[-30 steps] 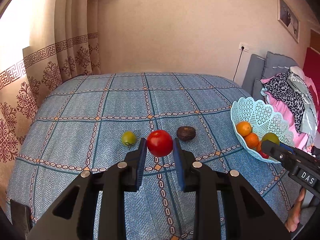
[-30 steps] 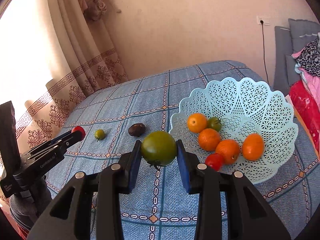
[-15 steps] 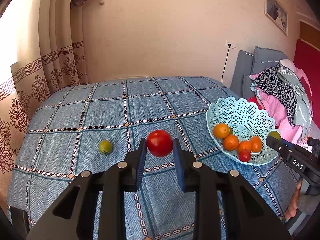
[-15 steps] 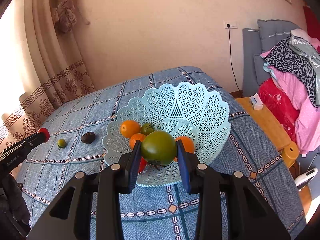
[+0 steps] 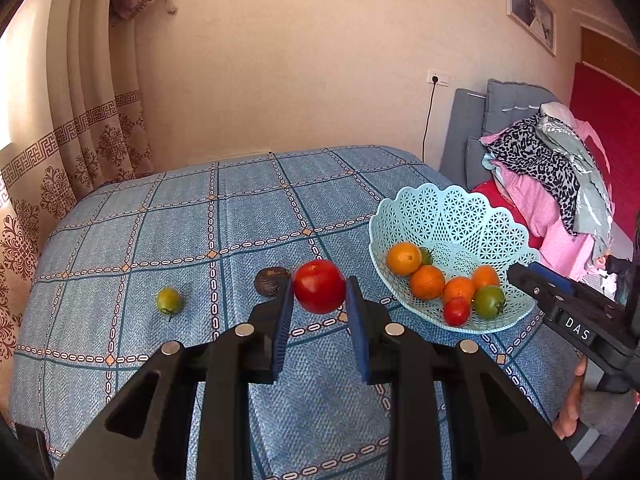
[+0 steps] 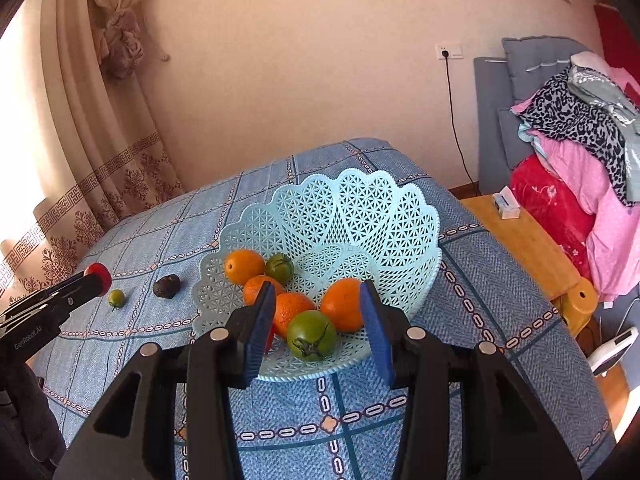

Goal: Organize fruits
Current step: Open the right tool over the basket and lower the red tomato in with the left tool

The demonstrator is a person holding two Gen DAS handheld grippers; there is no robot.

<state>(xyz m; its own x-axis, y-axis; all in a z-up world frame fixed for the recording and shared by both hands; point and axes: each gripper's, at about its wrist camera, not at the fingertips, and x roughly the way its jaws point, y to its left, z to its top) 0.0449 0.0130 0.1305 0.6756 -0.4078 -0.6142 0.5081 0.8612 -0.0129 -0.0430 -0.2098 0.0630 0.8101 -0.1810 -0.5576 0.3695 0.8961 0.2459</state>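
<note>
A bed covered in a blue checked cloth (image 5: 240,216) fills most of both views, with a plain cream wall behind it and patterned curtains (image 5: 80,132) along its left edge. A heap of pink and leopard-print clothes (image 6: 580,152) lies beyond the right edge. The far half of the bed is bare cloth.

Near the right edge sits a pale blue lattice plastic basket (image 6: 340,216) with a scalloped rim. It holds four oranges (image 6: 244,266), a small red tomato (image 5: 456,311), a small green tomato at the back (image 6: 280,267), and a large green tomato (image 6: 312,335) at the front.

The right hand-held gripper (image 6: 316,316) hangs over the basket's near rim, its blue pads spread wide on either side of the large green tomato without touching it. Its side reads "DAS" in the left wrist view.

The left hand-held gripper (image 5: 319,312) is clamped on a round red tomato (image 5: 319,287) above the middle of the bed. Its side reads "GenRobot.AI".

On the cloth left of the basket lie a dark wrinkled fruit (image 5: 272,280) and, further left, a small yellow-green fruit (image 5: 169,300).
</note>
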